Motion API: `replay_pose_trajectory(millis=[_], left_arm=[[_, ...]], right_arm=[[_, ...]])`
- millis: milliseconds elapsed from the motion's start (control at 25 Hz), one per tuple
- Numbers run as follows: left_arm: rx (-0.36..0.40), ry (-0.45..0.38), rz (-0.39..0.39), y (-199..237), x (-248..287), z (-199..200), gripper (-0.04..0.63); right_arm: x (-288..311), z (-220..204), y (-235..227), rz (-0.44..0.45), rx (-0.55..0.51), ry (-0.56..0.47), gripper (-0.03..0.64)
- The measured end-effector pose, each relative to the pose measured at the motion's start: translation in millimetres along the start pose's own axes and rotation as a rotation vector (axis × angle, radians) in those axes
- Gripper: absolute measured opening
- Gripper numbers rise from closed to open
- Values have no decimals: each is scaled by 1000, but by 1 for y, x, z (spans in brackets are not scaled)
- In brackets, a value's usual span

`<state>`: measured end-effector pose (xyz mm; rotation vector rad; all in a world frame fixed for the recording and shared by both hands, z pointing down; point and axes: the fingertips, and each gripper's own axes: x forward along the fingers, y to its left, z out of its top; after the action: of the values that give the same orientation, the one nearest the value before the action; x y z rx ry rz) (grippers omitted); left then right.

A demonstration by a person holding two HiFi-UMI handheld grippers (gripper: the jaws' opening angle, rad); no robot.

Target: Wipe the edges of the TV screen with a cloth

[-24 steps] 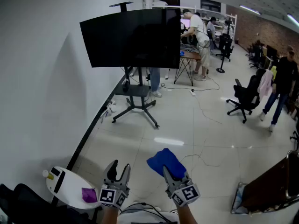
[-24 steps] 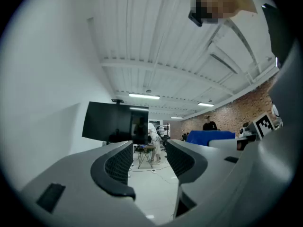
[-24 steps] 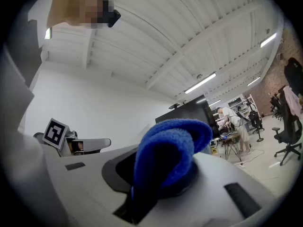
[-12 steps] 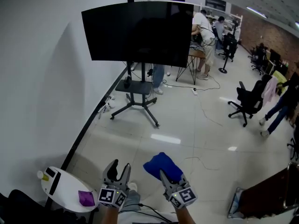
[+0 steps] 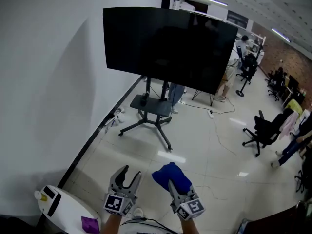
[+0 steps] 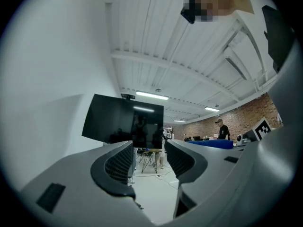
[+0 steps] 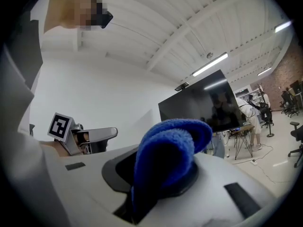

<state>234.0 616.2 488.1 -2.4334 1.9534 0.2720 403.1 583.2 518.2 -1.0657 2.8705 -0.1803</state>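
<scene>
Jaws of the right gripper [image 5: 174, 184] are pinching a folded, fluffy blue cloth [image 5: 168, 173], well short of the dark TV screen [image 5: 168, 48]; those of the left gripper [image 5: 130, 172] are standing spread, empty. The screen is looming larger, nearer than a second ago.

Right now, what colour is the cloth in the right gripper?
Blue; the cloth shows best in the right gripper view.

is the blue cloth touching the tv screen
Apart. The head view shows the cloth clamped in the right gripper, with open floor between it and the TV screen.
</scene>
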Motion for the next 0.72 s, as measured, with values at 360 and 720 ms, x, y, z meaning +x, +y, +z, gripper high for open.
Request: replay_pose_trajectory(millis=[360,720], left_arm=[[-18,24,33,92,48,-13,209],[-23,51,53,137,112,-42,209]], right_arm=[[106,-12,10,65,-18,53,84],[200,-27,-42,86,24,45,84]])
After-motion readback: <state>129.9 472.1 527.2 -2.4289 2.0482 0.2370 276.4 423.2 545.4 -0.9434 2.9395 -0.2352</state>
